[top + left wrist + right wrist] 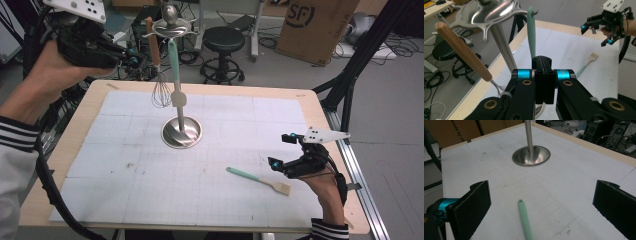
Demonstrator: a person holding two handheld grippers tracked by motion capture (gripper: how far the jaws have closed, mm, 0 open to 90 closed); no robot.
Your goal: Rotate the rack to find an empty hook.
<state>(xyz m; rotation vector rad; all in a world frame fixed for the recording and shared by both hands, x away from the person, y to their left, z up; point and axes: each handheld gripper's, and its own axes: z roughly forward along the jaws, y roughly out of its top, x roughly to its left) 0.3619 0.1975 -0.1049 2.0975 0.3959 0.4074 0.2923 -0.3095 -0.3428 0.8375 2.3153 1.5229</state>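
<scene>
On the bench (75, 130), right-front part of the white mat (150, 190): loose spatula (257, 180), mint handle, wooden blade. Lay flat, handle end twd the stand (181, 132), blade twd the bench's right edge. Touched by nothing.

Just above and beside it: right gripper (279, 150), jaws wide apart, empty. Hung over the handle; seen along its own jaws, the handle tip sat between the two pads (477, 205) but below them, no contact.

Further out, mid-bench: steel stand w/ dished base, upright pole, hooked top. Carried 2 items already: hung spatula (173, 65) w/ mint handle, and whisk (161, 92) w/ wooden handle, both dangling clear of the mat.

Up by the stand's top, left side: left gripper (132, 55), jaws pressed together on nothing. Sat near the hung spatula; whether touching it, couldn't tell.

Step in hand, prob.: pickup of the loose spatula for hanging w/ the rest. Not yet grasped.

Next move, as judged: drop the right gripper straight down, straddle the handle near mid-length, clamp, lift level. Then carry to a free hook; needed the handle's end lined up w/ the hook w/o knocking the whisk or the hung spatula.
</scene>
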